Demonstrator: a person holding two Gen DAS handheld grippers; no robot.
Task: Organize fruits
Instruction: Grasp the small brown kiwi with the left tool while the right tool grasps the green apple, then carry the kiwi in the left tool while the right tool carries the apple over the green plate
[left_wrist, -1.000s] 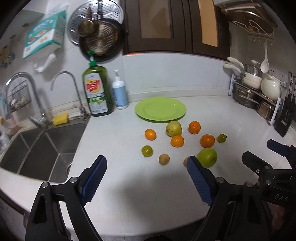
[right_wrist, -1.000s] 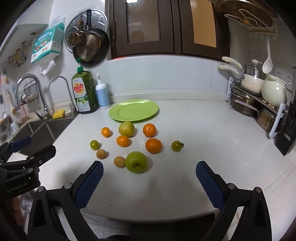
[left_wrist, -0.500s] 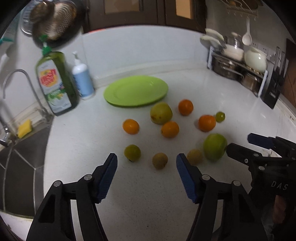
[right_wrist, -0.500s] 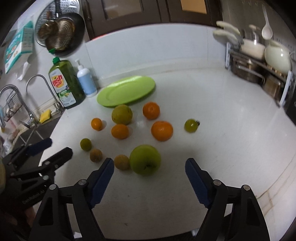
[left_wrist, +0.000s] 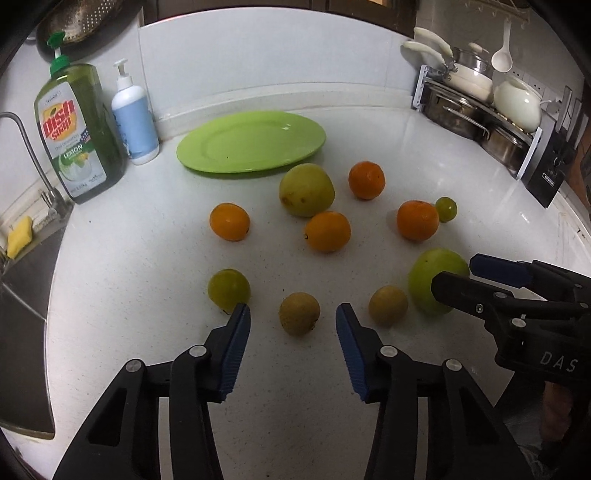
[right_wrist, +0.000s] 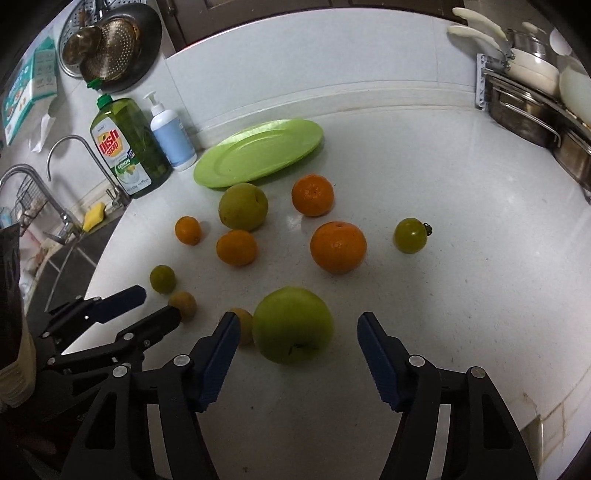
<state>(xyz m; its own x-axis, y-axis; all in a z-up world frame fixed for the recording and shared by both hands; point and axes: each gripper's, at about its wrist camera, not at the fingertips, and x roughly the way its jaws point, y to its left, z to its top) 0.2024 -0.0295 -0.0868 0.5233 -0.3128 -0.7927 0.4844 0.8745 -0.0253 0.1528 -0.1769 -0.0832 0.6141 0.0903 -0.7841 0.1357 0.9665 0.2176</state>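
- While ten fruits lie loose on the white counter (left_wrist: 147, 295), the small brown fruit (left_wrist: 299, 314) sits just ahead of the left gripper (left_wrist: 291, 314), btw its blue pads, untouched.
- Left jaws have just been closing; part open, nothing held.
- Green apple (right_wrist: 293, 325) lies btw the right gripper (right_wrist: 295, 321) fingers, w/ gaps each side.
- Right jaws also just closing; nothing gripped.
- Green plate (left_wrist: 251, 142) sits bare behind the fruit.
- Dish soap bottle (left_wrist: 77, 133) stands at far left.
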